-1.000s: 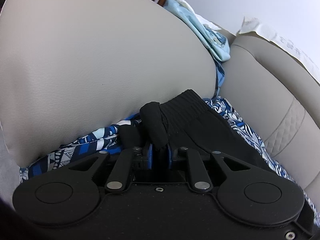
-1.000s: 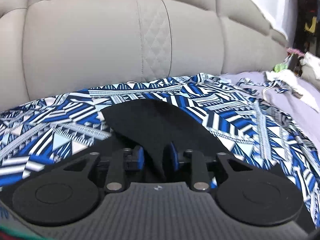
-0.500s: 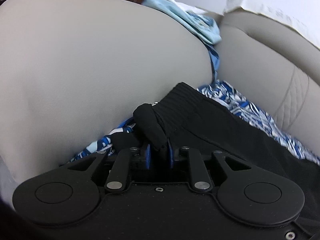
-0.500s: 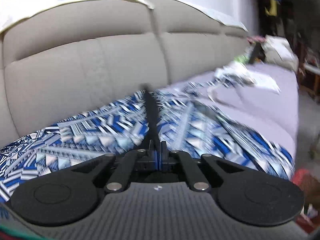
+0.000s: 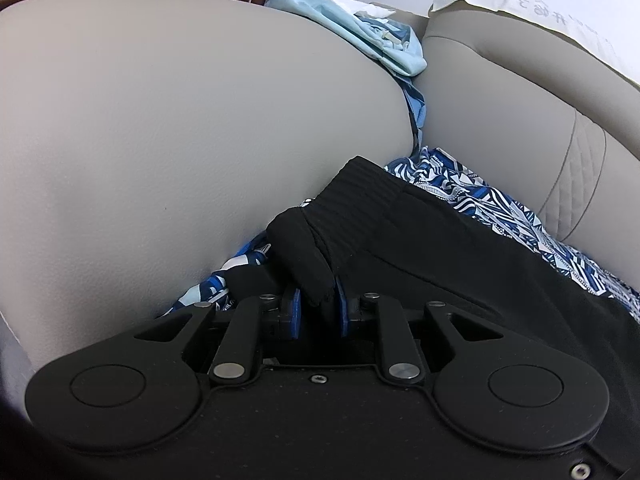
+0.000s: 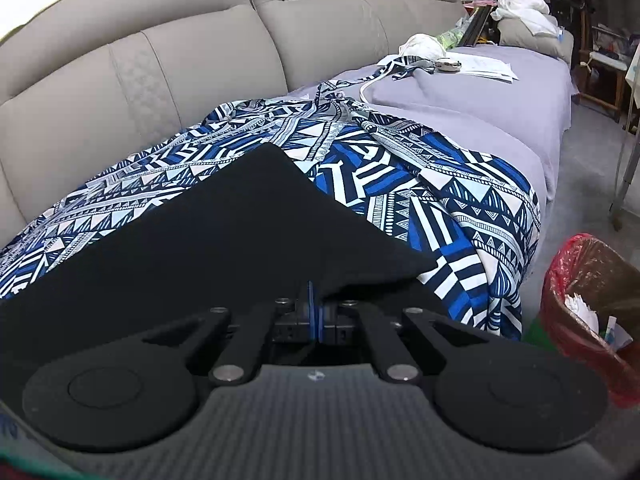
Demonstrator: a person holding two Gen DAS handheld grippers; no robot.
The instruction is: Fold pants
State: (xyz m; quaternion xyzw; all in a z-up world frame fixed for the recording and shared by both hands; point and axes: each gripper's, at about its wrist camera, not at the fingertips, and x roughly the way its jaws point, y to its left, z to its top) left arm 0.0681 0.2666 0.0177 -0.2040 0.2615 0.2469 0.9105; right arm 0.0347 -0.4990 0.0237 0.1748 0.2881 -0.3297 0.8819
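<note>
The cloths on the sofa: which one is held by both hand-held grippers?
The plain black pants, with the ribbed waistband. The left hand-held gripper and right hand-held gripper pinch them. The blue patterned cloth lies flat underneath; the light blue cloth sits on the armrest.

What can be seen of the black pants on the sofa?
The black pants look like soft matte knit with a ribbed waistband. They lie spread over a blue-and-white patterned cloth on the beige sofa. The left gripper pinches a bunched fold by the waistband; the right gripper clamps an edge.
</note>
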